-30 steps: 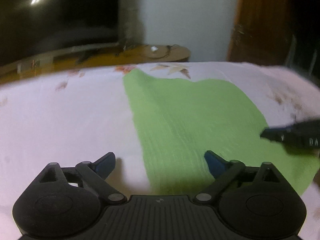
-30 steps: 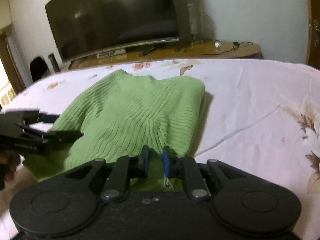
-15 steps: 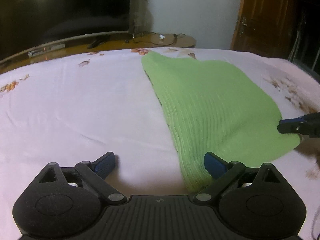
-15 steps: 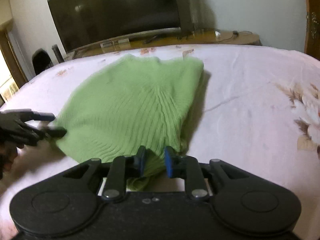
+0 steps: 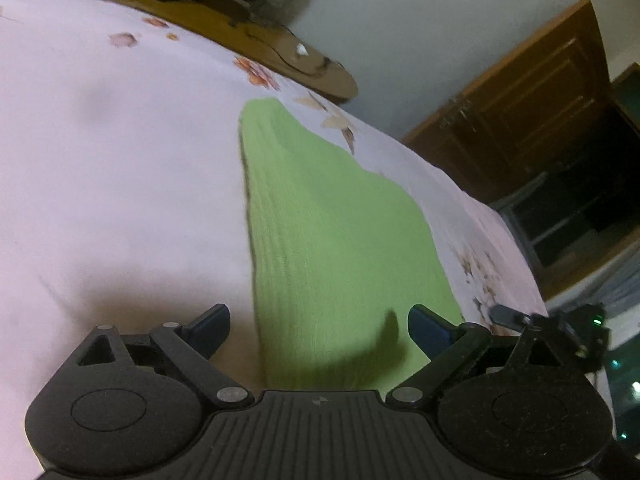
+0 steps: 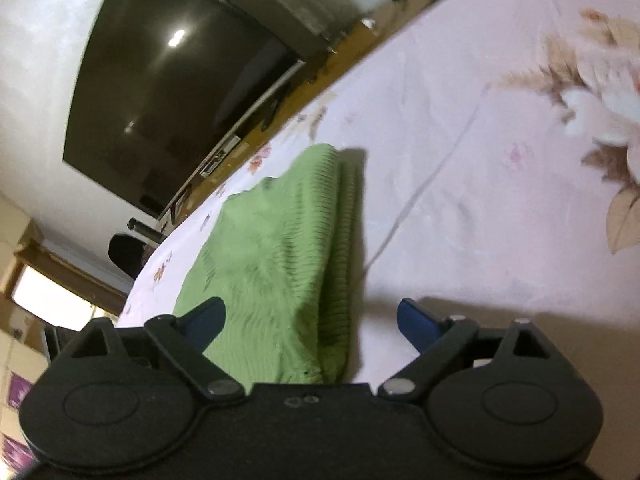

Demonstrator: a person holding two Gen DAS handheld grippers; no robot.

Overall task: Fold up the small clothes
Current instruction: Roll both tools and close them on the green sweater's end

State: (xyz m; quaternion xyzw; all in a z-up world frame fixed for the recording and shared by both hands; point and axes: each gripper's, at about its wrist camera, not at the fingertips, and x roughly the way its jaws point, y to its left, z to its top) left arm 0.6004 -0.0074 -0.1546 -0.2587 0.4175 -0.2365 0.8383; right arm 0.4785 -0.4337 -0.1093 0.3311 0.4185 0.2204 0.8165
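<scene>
A pale floral bedsheet (image 6: 500, 160) covers the bed; on it lies a folded green ribbed knit top (image 6: 280, 248). Both tongs, left (image 5: 319, 330) and right (image 6: 310, 320), gape wide above its near edge, the right's jaws opening, gripping nothing.

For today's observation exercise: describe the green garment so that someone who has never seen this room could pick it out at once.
Find the bed sheet, pale pink with printed flowers, in front of the dark TV. On it lies the sweater, folded and flat. It is the only garment there: solid light green and ribbed, where everything around it is pink.
</scene>
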